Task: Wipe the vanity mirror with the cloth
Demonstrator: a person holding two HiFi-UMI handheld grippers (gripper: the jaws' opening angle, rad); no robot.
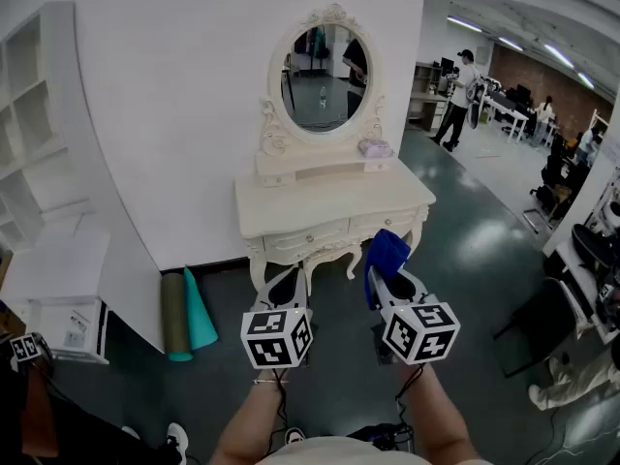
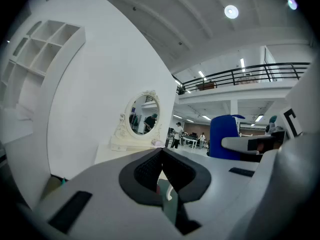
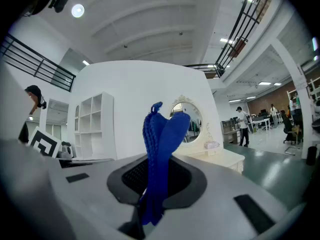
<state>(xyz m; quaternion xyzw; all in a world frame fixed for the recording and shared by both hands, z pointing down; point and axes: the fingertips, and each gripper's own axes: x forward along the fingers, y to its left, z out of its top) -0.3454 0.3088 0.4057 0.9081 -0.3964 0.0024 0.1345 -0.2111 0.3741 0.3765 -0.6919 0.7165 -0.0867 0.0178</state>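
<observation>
White grippers [image 1: 286, 281] [image 1: 394, 285], black-padded jaws

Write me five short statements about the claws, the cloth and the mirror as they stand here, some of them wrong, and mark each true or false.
1. The right claw is shut on the blue cloth. True.
2. The left claw also grips a cloth. False: it is shut with nothing in it.
3. The cloth touches the vanity mirror. False: it is held well short of the mirror, in front of the dressing table.
4. The mirror is oval. True.
5. The shelf under the mirror is bare. False: a small pale thing lies at its right end.
</observation>
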